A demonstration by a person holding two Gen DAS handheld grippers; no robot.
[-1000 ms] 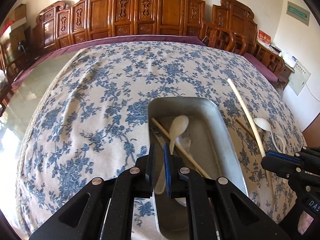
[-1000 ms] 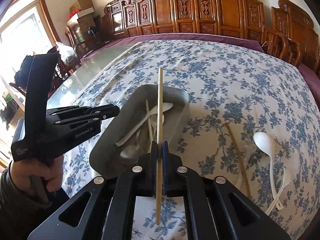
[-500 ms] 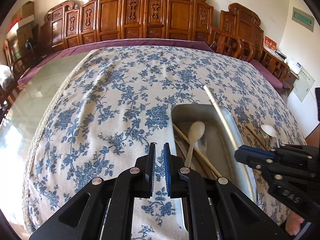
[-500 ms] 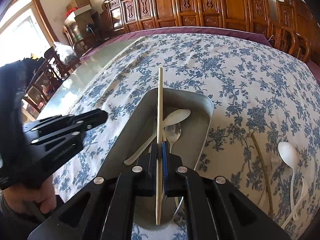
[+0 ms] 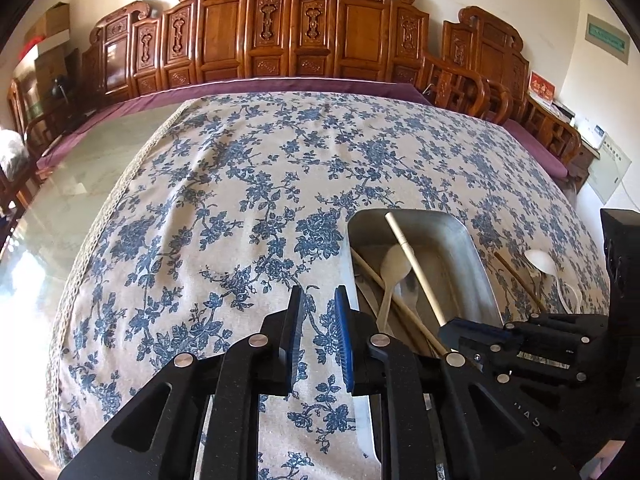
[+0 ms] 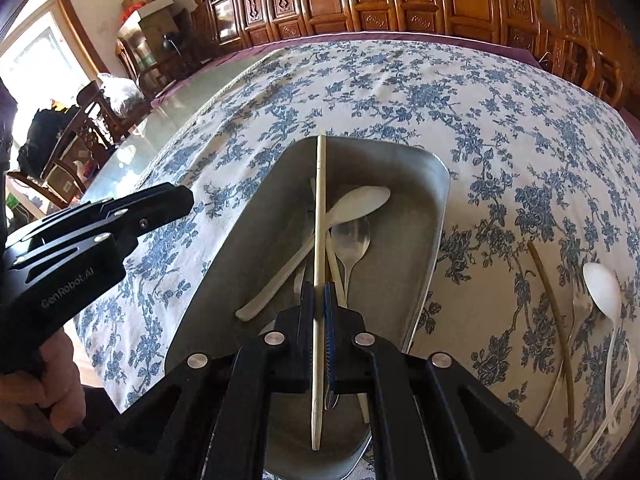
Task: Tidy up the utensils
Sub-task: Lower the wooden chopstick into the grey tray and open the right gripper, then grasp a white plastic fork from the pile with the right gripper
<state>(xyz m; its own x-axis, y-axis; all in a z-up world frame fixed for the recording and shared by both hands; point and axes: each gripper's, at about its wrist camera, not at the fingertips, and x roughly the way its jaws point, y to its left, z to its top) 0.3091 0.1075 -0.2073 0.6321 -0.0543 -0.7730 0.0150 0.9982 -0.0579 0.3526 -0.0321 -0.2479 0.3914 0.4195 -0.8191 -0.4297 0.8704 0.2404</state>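
Observation:
A metal tray (image 6: 438, 216) (image 5: 478, 264) sits on the floral tablecloth. It holds a white plastic spoon (image 6: 356, 204) (image 5: 394, 264), a metal spoon (image 6: 352, 238) and a chopstick. My right gripper (image 6: 319, 296) is shut on a pale chopstick (image 6: 320, 200) and holds it lengthwise over the tray; it also shows in the left wrist view (image 5: 416, 268). My left gripper (image 5: 318, 312) is slightly open and empty, over the cloth left of the tray. On the cloth right of the tray lie a dark chopstick (image 6: 554, 316) and a white spoon (image 6: 602, 288).
Carved wooden chairs (image 5: 304, 36) line the table's far side. A bare glass strip of table (image 5: 80, 168) runs along the left of the cloth. A thin white utensil (image 6: 616, 392) lies beside the loose spoon.
My right gripper has carried the chopstick left and down over the tray. My left gripper has moved left off the tray and its jaws have parted a little.

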